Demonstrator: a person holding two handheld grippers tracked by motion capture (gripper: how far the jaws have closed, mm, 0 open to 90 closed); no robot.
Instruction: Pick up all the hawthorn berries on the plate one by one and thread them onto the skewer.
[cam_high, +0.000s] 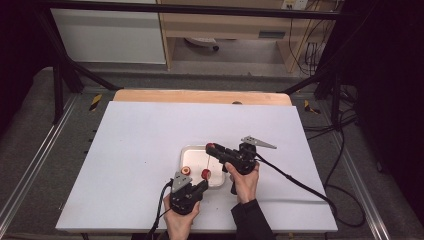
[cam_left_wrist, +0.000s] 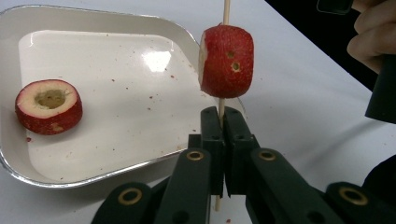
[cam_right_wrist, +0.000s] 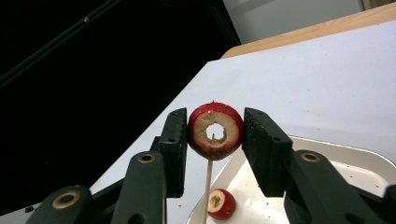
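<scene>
The white surface (cam_high: 140, 145) lies bare left of and beyond the tray (cam_high: 189, 151). By the tray's near rim, the upright skewer (cam_left_wrist: 226, 9) and both tongs crowd passage.

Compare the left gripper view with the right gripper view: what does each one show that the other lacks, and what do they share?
Left gripper view alone: the left gripper shut on the skewer, with a threaded red fruit piece above its jaws.

Right gripper view alone: the right gripper clamping a cored fruit ring over the skewer's tip, plus the table's wooden edge.

Shared: the skewer, the white tray and the white table.
</scene>
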